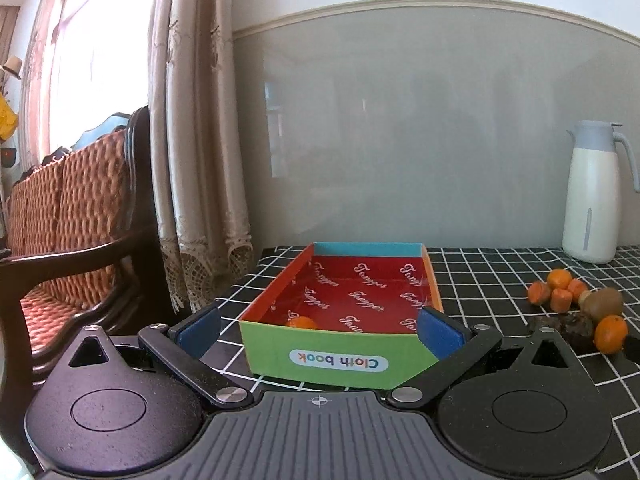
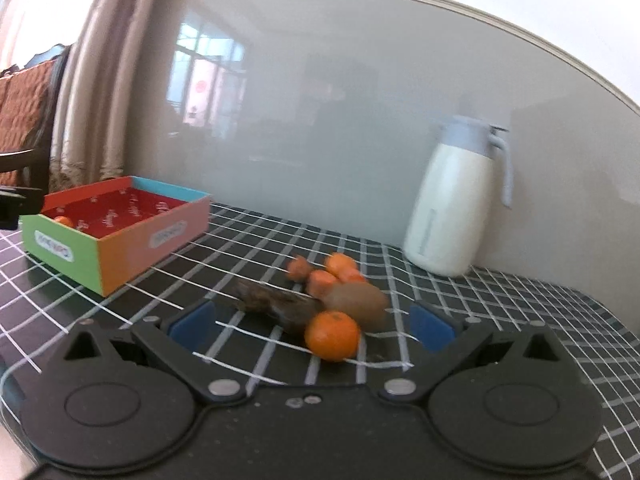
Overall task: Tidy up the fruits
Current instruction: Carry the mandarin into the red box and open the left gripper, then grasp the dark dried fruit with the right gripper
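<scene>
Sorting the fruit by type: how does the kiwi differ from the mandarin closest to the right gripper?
The kiwi is dull brown and oval; the mandarin is bright orange and round. The kiwi lies farther back, the mandarin nearer the right gripper. Both rest on the checked tablecloth, outside the box.

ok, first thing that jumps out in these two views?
The bright multicoloured cardboard box with its red printed lining, sitting on the black checked tablecloth straight ahead of the open left gripper, one small orange fruit inside it. Next, the loose pile to its right: a tangerine and a kiwi just ahead of the open right gripper. A white thermos jug stands behind by the wall.
</scene>
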Motion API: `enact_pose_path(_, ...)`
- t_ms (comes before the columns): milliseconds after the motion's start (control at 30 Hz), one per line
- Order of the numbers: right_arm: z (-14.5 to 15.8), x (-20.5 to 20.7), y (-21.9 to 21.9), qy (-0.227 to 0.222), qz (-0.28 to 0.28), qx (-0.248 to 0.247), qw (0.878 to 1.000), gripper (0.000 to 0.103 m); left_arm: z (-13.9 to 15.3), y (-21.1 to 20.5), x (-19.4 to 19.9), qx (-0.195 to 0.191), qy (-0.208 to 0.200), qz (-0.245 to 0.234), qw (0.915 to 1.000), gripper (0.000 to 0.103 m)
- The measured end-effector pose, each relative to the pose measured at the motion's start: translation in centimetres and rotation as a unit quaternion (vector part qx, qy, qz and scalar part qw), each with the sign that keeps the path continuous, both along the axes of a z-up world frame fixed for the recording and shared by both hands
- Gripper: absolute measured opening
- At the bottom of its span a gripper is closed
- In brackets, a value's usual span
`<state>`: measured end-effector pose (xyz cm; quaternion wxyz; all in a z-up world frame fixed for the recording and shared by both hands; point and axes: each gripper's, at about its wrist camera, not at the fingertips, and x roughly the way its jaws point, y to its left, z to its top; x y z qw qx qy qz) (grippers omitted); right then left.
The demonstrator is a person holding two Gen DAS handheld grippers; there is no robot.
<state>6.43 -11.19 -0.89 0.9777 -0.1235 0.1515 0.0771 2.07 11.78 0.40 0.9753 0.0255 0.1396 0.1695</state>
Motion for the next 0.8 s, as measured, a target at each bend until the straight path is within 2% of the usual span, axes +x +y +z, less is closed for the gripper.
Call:
enact_pose_path(67,-0.2,0.8,1.2,0.008,0.015,0.002,1.000,0.094,0.0,0.3,0.0,-0.001,0.000,0.004,1.0000,0.103)
enact_pose_path(167,-0.9,2.5,2.3,0.025,0.000,-0.006,1.000,0.088,-0.1,1.1,0.2,-0.007,0.005,0.010,0.9999,0.103)
enact_pose_path(233,-1.3,3.4,2.6,0.039,0.006,0.004,0.999,0.079,-0.3,1.4,0.2,-0.011,0.008,0.015,0.9998,0.103)
enact_pose_path(367,-1.6,4.5,4.0,0.041,0.030,0.012,0.999,0.075,-0.4,2.0,0.2,-0.009,0.010,0.016,0.9998,0.103)
enact_pose_path(467,-1.9,5.8,5.3,0.044,0.034,-0.001,0.998,0.068,-0.5,2.5,0.1,-0.012,0.012,0.018,0.9997,0.103)
enact_pose_path(533,-2.1,7.1,5.9,0.057,0.033,-0.005,0.998,0.058,-0.5,2.7,0.1,-0.013,0.014,0.020,0.9996,0.103)
enact_pose_path(600,-2.5,8.2,6.4,0.089,0.026,-0.014,0.996,0.049,-0.5,2.9,0.1,-0.013,0.014,0.020,0.9996,0.103)
enact_pose_path(667,-2.8,8.9,6.7,0.111,0.015,-0.026,0.993,0.053,-0.5,3.0,0.2,-0.014,0.015,0.020,0.9996,0.103)
enact_pose_path(800,-2.9,9.9,6.4,0.128,0.002,-0.026,0.991,0.050,-0.5,3.0,0.2,-0.016,0.015,0.015,0.9997,0.103)
